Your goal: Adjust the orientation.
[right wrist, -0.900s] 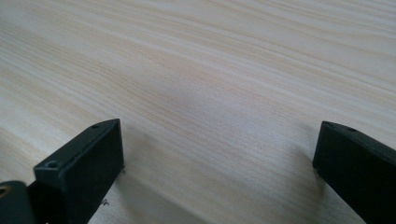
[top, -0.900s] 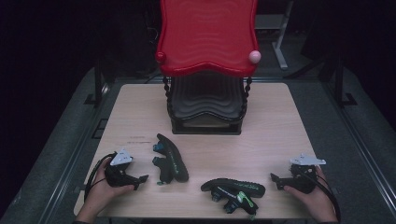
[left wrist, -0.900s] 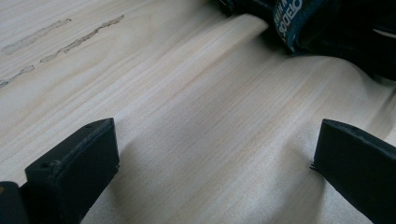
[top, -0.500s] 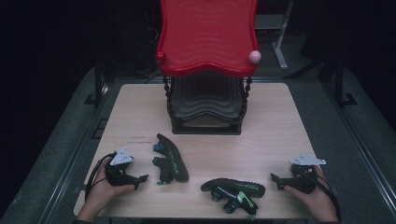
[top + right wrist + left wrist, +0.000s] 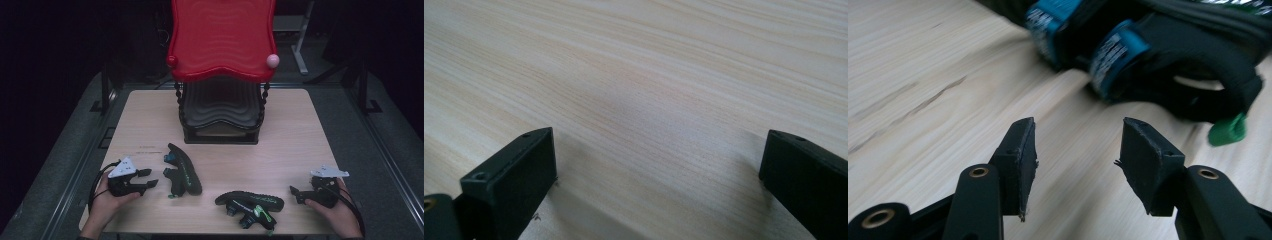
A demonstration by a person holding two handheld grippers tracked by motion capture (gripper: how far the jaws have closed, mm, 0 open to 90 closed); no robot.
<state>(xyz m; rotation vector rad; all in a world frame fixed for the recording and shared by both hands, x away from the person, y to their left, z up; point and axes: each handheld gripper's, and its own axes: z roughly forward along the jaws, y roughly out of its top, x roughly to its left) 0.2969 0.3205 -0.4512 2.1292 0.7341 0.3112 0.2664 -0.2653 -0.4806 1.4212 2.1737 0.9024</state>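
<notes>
A pale wooden counter (image 5: 300, 145) carries a red-topped rack (image 5: 221, 37) at the middle of its far edge, with black wavy tiers stacked beneath the red top and a pink ball (image 5: 272, 60) at the top's right front corner. Two black sandals lie toward the near edge: the left sandal (image 5: 183, 169), with blue straps, sits left of centre, and the right sandal (image 5: 250, 202), with green markings, lies close to the near edge just right of centre. The left tool (image 5: 150, 178) rests on the counter near the near-left corner, held in the person's left hand (image 5: 107, 200); its jaws stand partly open and empty, aimed at the left sandal's straps (image 5: 1113, 55), which lie just ahead with bare wood between. The right tool (image 5: 295, 192) sits by the near-right corner in the right hand (image 5: 335, 212), jaws spread wide over bare wood, gripping nothing; the right sandal lies near it, toward the centre.
</notes>
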